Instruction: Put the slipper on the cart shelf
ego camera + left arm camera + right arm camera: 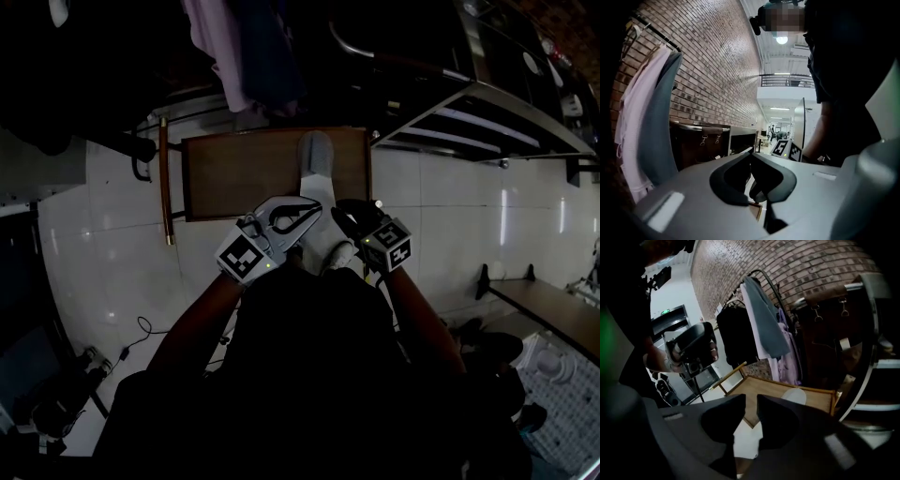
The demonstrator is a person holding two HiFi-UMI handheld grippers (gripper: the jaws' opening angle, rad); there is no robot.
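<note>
A pale slipper lies on the brown wooden cart shelf, toe toward the far edge. It also shows in the right gripper view as a slipper on the shelf. A second pale slipper-like shape lies on the floor tiles just in front of the shelf, below both grippers. My left gripper hovers at the shelf's near edge, its tips touching, nothing held. My right gripper hangs beside it with a narrow empty gap between its jaws.
Pink and grey garments hang on a rack behind the cart. A dark cabinet with metal rails stands at the right. The cart's wooden handle bar runs along its left side. Cables lie on the white tiles.
</note>
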